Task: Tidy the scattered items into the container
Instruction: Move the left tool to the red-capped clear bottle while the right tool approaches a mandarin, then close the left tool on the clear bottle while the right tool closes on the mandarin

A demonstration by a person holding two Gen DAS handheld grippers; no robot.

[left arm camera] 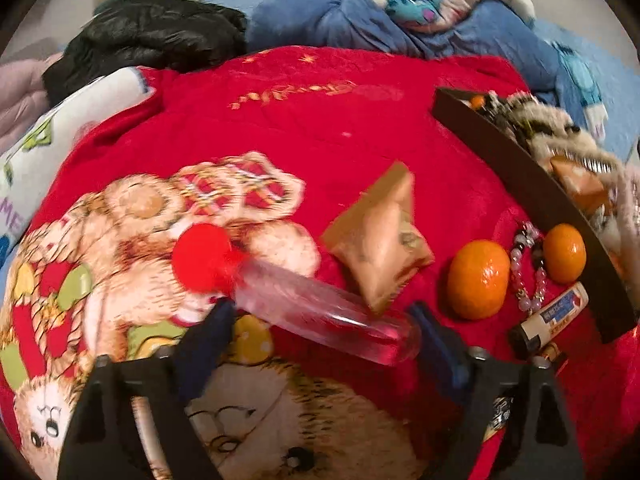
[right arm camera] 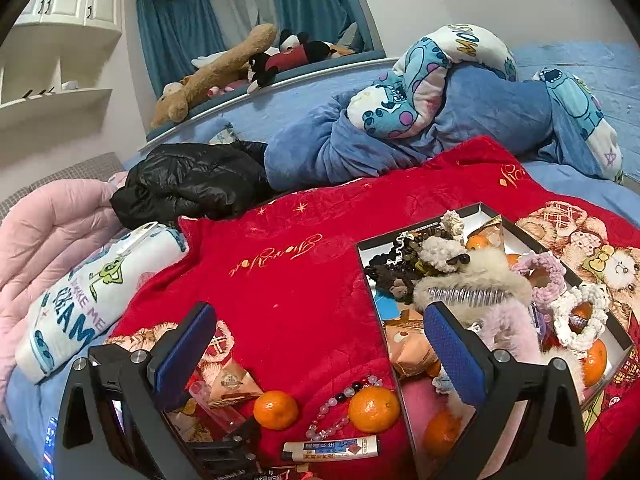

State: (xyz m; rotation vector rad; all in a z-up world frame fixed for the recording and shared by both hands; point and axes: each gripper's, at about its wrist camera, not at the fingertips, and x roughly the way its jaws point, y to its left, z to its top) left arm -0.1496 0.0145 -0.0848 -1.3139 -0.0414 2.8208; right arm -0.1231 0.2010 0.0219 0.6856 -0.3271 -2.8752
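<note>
While left tool point(left arm camera: 320, 320) straddles tube point(left arm camera: 320, 312) | box rim point(left arm camera: 520, 160) right.

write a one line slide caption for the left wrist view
Left gripper open around a clear tube with a red pompom, beside a snack packet and two oranges near the box.

On the white towel point(right arm camera: 86, 300) at the left of the right wrist view, "SCREAM" stands in blue letters under purple letters that look like "MAKE ME". The rolled quilt point(right arm camera: 468, 42) at the upper right carries yellow "MONS". Gold cursive embroidery runs across the red blanket point(right arm camera: 280, 216), unreadable. The tube point(right arm camera: 330, 449) at the bottom has a blue label, its print too small to read.
</note>
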